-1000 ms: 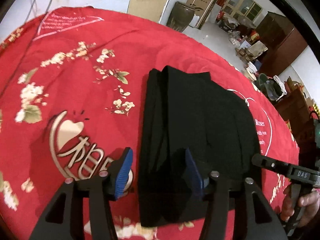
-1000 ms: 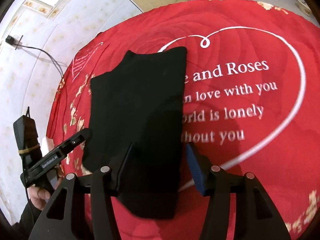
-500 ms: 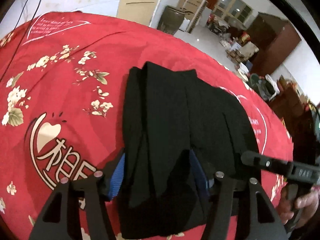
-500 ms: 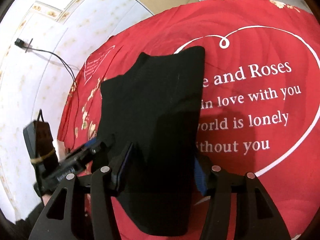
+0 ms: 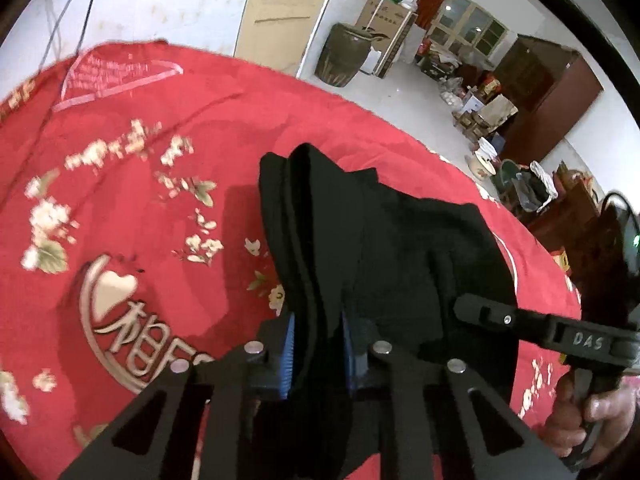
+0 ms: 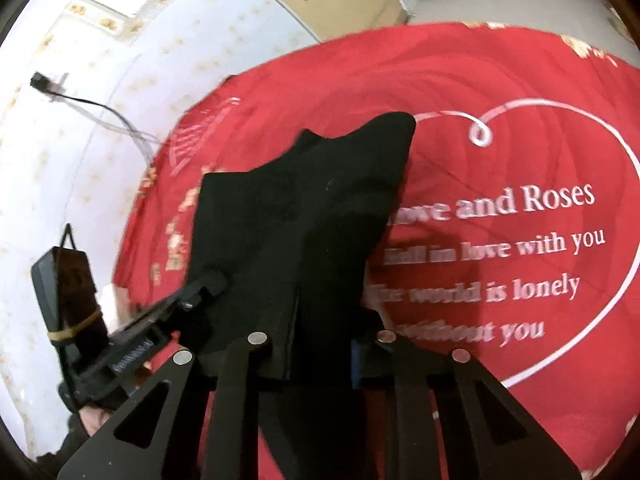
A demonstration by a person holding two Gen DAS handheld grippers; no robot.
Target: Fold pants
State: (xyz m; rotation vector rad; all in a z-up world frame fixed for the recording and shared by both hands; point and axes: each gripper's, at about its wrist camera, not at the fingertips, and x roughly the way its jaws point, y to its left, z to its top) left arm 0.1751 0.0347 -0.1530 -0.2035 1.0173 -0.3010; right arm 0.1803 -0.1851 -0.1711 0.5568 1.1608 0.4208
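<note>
Black pants (image 5: pixel 384 248) lay already folded into a narrow stack on the red cloth (image 5: pixel 132 208), and the step in hand looked like the next fold — near end to be carried over the far end. Both grippers had hold of that near end. The left gripper (image 5: pixel 318 344) had a thick bunch of layers between its blue pads (image 5: pixel 289 354), its jaws closing on the cloth, the pads pressed against the fabric on either side. The right gripper (image 6: pixel 322 344) was likewise closing with a fold of pants between its jaws; the cloth hid most of its pads, so how firmly it pinched I could not tell, though fabric plainly filled the gap.

From each wrist view the pants ran away from the fingers, the near edge gathered up off the cloth at the jaws, the far end resting flat beside the white heart (image 6: pixel 624 208). In the left view the right gripper reached in at the pants' right edge, a hand (image 5: pixel 588 412) on its handle.

The next move, by my judgement, called for both hands to travel level and together — otherwise the layers could skew or slip apart.
</note>
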